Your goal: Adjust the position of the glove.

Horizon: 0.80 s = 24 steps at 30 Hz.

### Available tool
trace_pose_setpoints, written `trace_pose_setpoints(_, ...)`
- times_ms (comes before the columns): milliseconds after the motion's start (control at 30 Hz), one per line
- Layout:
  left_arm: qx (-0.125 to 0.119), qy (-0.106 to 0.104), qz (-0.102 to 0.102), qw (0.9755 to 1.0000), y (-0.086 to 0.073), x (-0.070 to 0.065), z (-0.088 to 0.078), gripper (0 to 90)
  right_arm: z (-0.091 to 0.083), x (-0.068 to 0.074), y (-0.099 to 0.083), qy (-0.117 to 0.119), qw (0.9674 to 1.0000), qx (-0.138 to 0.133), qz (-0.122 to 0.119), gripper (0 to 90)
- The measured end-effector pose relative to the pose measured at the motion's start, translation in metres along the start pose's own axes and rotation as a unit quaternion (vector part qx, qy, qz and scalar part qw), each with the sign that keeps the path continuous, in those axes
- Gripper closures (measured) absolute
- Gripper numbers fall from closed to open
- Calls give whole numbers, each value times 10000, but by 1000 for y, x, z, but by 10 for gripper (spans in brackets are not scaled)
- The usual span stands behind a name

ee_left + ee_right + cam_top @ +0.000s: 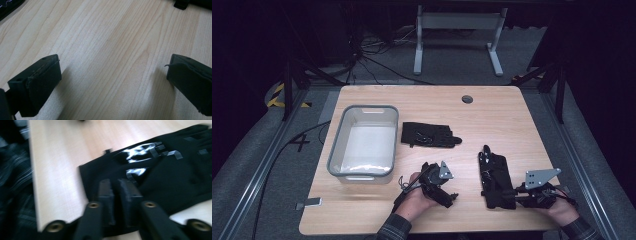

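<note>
Here your right claw (513, 192) sits at the cuff of the near glove (496, 177), its jaws almost together on the fabric with a sliver of gap, so whether they pinch it you cannot tell. The glove looks soft, light and floppy: take the cuff. The left claw (451, 198) rests released on the worktop (492, 115). A second glove (428, 134) and a bin (337, 145) lie apart, not obstructing.

Bare table (492, 115) between gloves; bin (363, 141) blocks left side.

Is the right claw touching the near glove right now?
Touching. The right gripper view shows the right claw resting on the near glove's cuff, jaws nearly together over the fabric.
</note>
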<state>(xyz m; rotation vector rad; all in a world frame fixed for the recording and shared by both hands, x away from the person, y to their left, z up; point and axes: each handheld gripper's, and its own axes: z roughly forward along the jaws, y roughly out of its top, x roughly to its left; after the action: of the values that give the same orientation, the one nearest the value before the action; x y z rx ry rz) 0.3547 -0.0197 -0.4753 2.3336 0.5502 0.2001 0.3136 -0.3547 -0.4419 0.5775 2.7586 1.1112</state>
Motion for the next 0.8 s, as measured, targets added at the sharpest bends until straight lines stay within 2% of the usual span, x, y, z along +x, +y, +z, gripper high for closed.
trace_pose_setpoints(200, 11, 6, -8, 10000, 0, 0, 0, 0, 0, -17, 7, -453, 9987, -173, 121, 602)
trace_pose_setpoints(233, 11, 6, -8, 10000, 0, 0, 0, 1, 0, -17, 7, -453, 9987, -173, 121, 602)
trace_pose_setpoints(267, 23, 34, -22, 10000, 1, 0, 0, 3, -1, -23, 6, -593, 9978, -223, 200, 549)
trace_pose_setpoints(300, 23, 34, -22, 10000, 1, 0, 0, 9, -1, -23, 6, -593, 9978, -223, 200, 549)
trace_pose_setpoints(367, 84, 45, -53, 9999, 2, 0, -1, 13, -3, -30, 3, -723, 9964, -293, 331, 485)
trace_pose_setpoints(467, 87, 76, -62, 9999, 2, 1, -2, 53, -8, -45, -10, -1002, 9923, -377, 620, 347)
trace_pose_setpoints(500, 93, 94, -61, 9999, 3, 1, -3, 53, -8, -45, -10, -1002, 9923, -377, 620, 347)
trace_pose_setpoints(667, 108, 147, -122, 9998, 4, 5, -7, 161, -16, -61, -26, -1337, 9857, -389, 946, 245)
trace_pose_setpoints(700, 108, 144, -138, 9997, 4, 5, -8, 193, -17, -64, -31, -1427, 9840, -383, 998, 225)
trace_pose_setpoints(800, 127, 101, -151, 9998, 5, 8, -11, 317, -18, -68, -38, -1515, 9814, -346, 1127, 175)
